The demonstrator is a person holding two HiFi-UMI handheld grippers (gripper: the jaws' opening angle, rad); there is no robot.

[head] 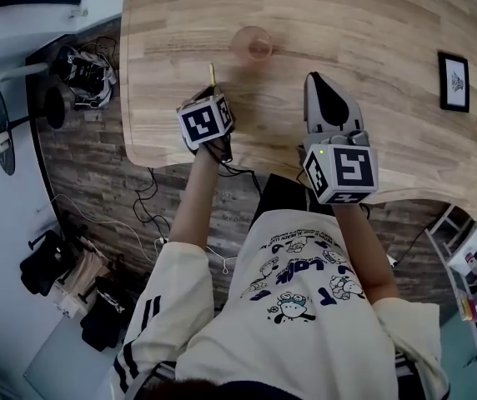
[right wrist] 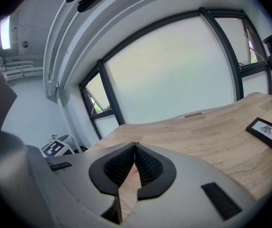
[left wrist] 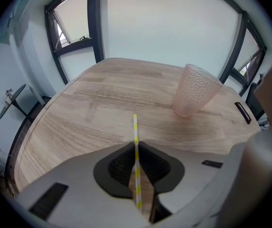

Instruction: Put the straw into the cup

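We hold the straw [left wrist: 135, 127] pinched between the closed jaws of the left gripper [left wrist: 136, 146], with its free end poking ahead over the counter [left wrist: 74, 122]. The cup [left wrist: 193, 91] stands upright ahead and to the right, well apart from the straw's tip. We should raise the tip above the rim, tilt it downward, and lower it inside before loosening. The right gripper [right wrist: 135, 146] has its jaws closed on nothing. It could steady the cup, which looks light.
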